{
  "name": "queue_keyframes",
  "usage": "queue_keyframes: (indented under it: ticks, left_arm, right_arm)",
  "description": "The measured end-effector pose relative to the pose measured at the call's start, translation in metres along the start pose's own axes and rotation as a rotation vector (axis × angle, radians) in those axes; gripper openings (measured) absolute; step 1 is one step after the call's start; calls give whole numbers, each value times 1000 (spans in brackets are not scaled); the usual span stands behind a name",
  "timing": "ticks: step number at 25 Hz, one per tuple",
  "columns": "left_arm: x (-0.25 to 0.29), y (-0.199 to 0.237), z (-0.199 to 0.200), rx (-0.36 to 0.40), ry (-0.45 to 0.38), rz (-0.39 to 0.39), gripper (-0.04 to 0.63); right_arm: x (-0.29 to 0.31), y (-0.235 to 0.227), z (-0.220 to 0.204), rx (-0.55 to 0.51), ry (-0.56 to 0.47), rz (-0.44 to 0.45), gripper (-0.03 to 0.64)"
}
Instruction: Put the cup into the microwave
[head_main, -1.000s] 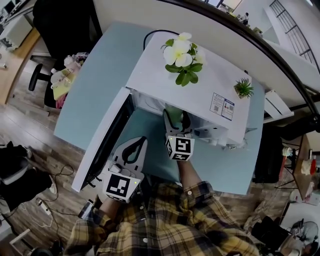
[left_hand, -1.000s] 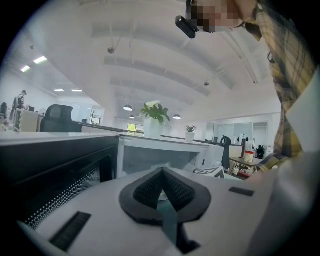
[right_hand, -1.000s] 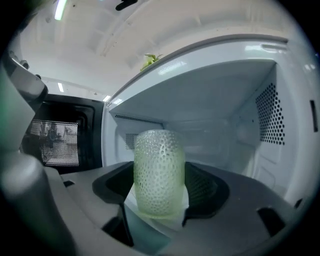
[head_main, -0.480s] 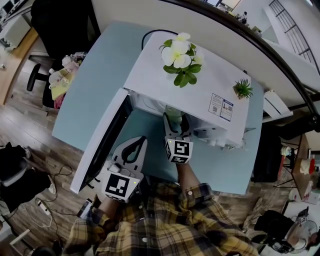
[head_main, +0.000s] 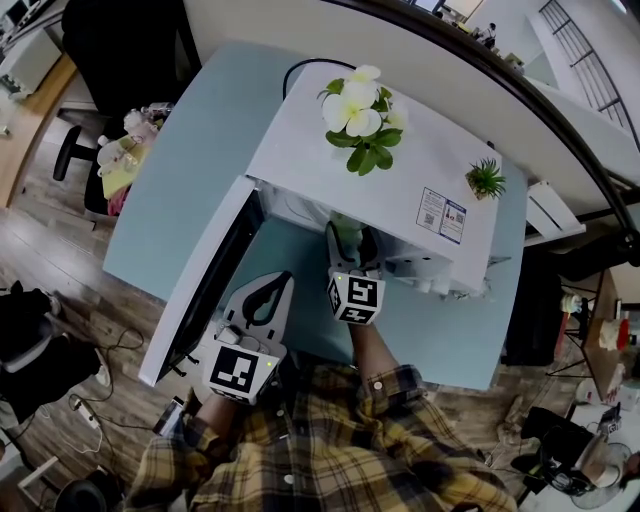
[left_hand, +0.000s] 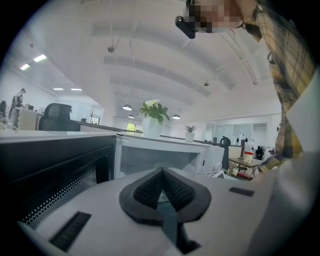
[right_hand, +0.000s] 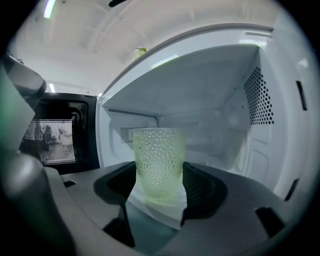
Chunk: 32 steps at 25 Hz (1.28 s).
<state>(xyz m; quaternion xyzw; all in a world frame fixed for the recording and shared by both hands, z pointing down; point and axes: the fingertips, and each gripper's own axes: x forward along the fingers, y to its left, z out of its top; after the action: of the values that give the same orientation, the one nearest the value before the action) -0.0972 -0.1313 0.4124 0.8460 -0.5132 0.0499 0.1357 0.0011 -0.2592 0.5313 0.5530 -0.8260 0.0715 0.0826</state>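
A pale green dotted cup (right_hand: 158, 165) stands upright at the front of the open white microwave (head_main: 320, 160), just inside its cavity (right_hand: 210, 100). My right gripper (right_hand: 159, 176) reaches level into the opening with the cup (head_main: 347, 230) between its jaws. The jaws have just been closing a little, and the pads lie against the cup's sides. In the head view the right gripper (head_main: 350, 242) sits under the microwave's front edge. My left gripper (head_main: 284, 281) rests shut and empty on the table beside the swung-out door (head_main: 205, 290). Its jaws (left_hand: 161, 173) meet at a point.
A white-flowered plant (head_main: 362, 110) and a small green succulent (head_main: 487, 177) stand on top of the microwave. The black-windowed door (right_hand: 55, 135) hangs open to the left. The teal table (head_main: 190, 180) ends near the door; a black chair (head_main: 80, 150) stands beyond.
The right gripper has shifted slightly left and rolled a little, with the cup still between its jaws. The left gripper and the door have not moved.
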Motion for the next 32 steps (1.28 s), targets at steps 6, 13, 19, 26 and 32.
queue_keyframes:
  ticks: [6, 13, 19, 26, 32]
  left_arm:
    - [-1, -1, -1, 0, 2, 1, -11]
    - [-2, -3, -1, 3, -4, 0, -11]
    - [-6, -9, -3, 5, -2, -9, -11]
    - [-16, -10, -5, 3, -15, 10, -11]
    - [-22, -11, -5, 8, -18, 19, -11]
  right_arm:
    - [3, 2, -7, -2, 34, 1, 296]
    - [-4, 8, -5, -4, 34, 32, 298]
    - [-14, 6, -10, -14, 43, 15, 263]
    - [-15, 2, -13, -65, 58, -27, 90]
    - [-17, 2, -11, -74, 54, -33, 21]
